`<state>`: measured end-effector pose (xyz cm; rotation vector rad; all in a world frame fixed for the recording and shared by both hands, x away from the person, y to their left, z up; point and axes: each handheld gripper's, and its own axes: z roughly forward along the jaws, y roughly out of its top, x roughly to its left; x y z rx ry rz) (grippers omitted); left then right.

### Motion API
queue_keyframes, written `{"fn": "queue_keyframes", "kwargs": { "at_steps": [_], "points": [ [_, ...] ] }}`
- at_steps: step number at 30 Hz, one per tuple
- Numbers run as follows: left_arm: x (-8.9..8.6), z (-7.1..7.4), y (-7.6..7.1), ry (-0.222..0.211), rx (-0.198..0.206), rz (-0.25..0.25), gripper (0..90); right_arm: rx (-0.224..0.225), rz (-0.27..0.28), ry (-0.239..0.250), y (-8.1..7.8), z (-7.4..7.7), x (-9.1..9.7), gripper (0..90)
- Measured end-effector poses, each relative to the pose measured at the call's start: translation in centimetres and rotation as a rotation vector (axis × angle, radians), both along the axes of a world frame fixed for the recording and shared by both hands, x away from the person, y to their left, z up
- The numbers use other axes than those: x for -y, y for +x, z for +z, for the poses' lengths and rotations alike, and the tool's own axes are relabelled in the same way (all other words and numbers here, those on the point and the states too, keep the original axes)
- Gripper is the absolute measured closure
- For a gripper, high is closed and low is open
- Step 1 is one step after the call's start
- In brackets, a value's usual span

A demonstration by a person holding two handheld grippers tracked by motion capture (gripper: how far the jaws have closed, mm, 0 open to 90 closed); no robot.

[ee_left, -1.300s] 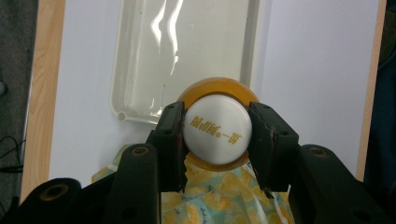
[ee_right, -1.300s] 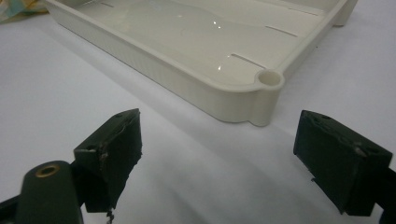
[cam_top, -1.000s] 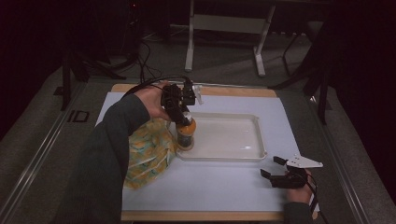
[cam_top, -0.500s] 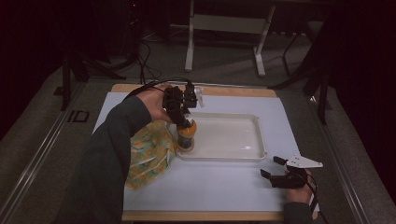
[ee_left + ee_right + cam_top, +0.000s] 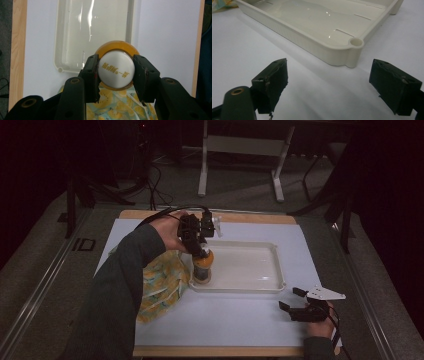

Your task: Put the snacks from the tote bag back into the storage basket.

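- L gripper (image 5: 115, 72) clamped on white cap of orange bottle (image 5: 203, 267); bottle upright at tray's (image 5: 270, 285) left end, just inside the rim.
- R gripper (image 5: 332, 82) jaws wide, nothing in them, resting on bench nr tray's front-right corner.
- Risk: grip is on cap only; any tilt and bottle may tip over the rim.
- Lemon-print cloth (image 5: 160, 282) bunched against tray's left edge, could snag the bottle base.

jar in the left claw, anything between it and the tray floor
Nothing visible does. The left claw grips the jar by its white cap at the white tray's left end; the yellow cloth lies outside it.
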<state>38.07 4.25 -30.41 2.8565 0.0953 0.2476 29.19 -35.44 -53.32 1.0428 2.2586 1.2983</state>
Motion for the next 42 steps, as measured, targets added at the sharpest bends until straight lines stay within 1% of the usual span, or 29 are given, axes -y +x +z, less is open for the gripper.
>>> {"fn": "queue_keyframes", "kwargs": {
  "at_steps": [5,8,11,13,14,16,22,24,25,27,29,30,35,39,42],
  "points": [
    [0.1,-0.2,0.2,0.01,0.004,-0.002,58.7,0.0,0.0,0.001,0.0,0.0,0.0,15.0],
    [-0.1,-0.6,0.3,0.001,-0.007,0.01,58.7,0.001,0.001,0.0,0.0,0.0,0.0,15.0],
    [0.0,-1.0,0.4,0.007,-0.01,0.006,58.7,0.001,0.001,0.0,0.0,0.0,0.0,15.0],
    [0.0,-1.2,0.4,0.008,-0.018,0.015,58.7,0.0,0.0,0.0,0.0,0.0,0.0,15.0],
    [0.1,-1.3,0.5,0.013,-0.01,0.006,58.7,0.0,0.0,0.0,0.0,0.0,0.0,15.0],
    [0.1,-1.4,0.5,0.015,-0.007,0.008,58.7,0.0,0.0,0.0,0.0,0.0,0.0,15.0],
    [0.3,-1.6,0.6,0.006,-0.007,0.012,58.7,0.001,0.0,0.002,0.0,0.0,0.0,15.0],
    [0.4,-1.6,0.6,0.007,0.003,0.009,58.7,0.001,0.001,0.002,0.0,0.0,0.0,15.0],
    [0.4,-1.7,0.5,0.005,0.001,0.014,58.7,0.001,0.001,0.002,0.0,0.0,0.0,15.0],
    [0.6,-1.7,0.7,0.012,0.004,0.007,58.7,0.0,0.001,0.002,0.0,0.0,0.0,15.0],
    [0.7,-1.9,0.6,0.012,-0.004,0.011,58.7,0.0,0.001,0.003,0.0,0.0,0.0,15.0],
    [0.8,-2.0,0.7,0.019,0.0,0.003,58.7,0.001,0.001,0.004,0.0,0.0,0.0,15.0],
    [1.0,-2.6,0.7,0.042,0.002,0.002,58.7,0.0,0.002,0.004,0.0,0.0,0.0,15.0],
    [0.9,-3.2,0.9,0.05,-0.014,0.01,58.6,0.0,0.002,0.003,0.0,0.0,0.0,15.0],
    [0.8,-3.7,0.9,0.059,-0.016,0.011,58.6,0.0,0.002,0.003,0.0,0.0,0.0,15.0]
  ]
}}
